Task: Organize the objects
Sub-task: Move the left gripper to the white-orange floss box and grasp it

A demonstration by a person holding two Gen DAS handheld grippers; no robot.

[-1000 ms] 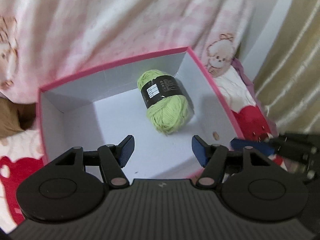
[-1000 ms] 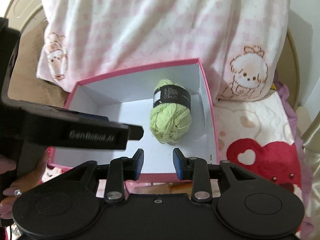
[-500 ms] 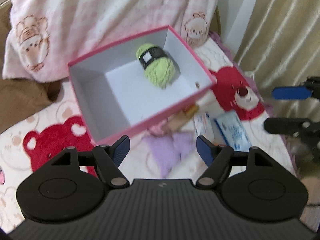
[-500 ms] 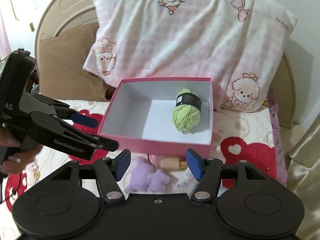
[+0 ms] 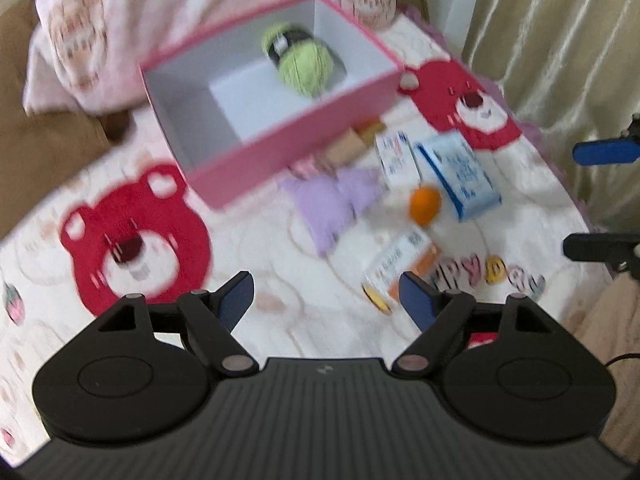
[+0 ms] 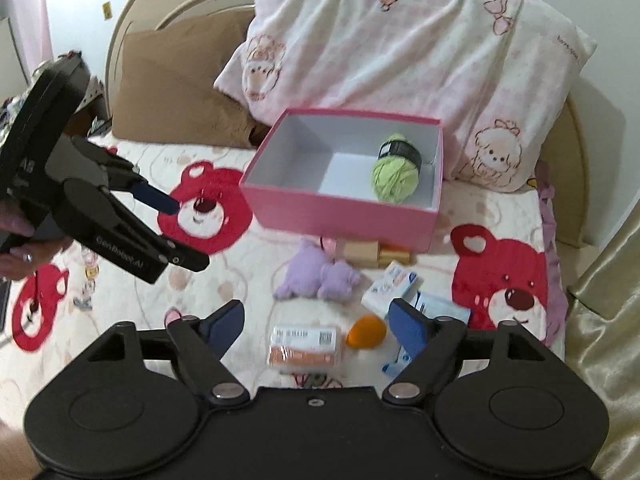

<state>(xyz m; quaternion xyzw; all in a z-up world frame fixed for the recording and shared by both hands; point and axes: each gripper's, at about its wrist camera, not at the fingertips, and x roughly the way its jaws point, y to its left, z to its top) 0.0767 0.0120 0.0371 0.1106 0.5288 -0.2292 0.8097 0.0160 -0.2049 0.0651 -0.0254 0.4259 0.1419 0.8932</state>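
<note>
A pink box (image 6: pixel 340 210) sits on the bed with a green yarn ball (image 6: pixel 395 174) inside; the box (image 5: pixel 288 148) and the yarn (image 5: pixel 306 65) also show in the left wrist view. In front of it lie a purple plush (image 6: pixel 320 274), an orange egg-shaped item (image 6: pixel 366 331), an orange packet (image 6: pixel 305 346), a white-blue pack (image 6: pixel 394 284) and a blue-white pack (image 5: pixel 460 174). My left gripper (image 5: pixel 327 300) is open and empty above the blanket. My right gripper (image 6: pixel 316 324) is open and empty, above the orange packet.
A pink pillow (image 6: pixel 400 52) and a brown pillow (image 6: pixel 172 84) lie behind the box. A gold curtain (image 5: pixel 560 40) hangs at the right bed edge. The blanket has red bear prints (image 6: pixel 204 208). A small wooden block (image 6: pixel 362 253) lies under the box's front.
Both grippers have pulled back and up from the box, and the right one has opened wider. The yarn stays in the box. The loose items in front came into view.
</note>
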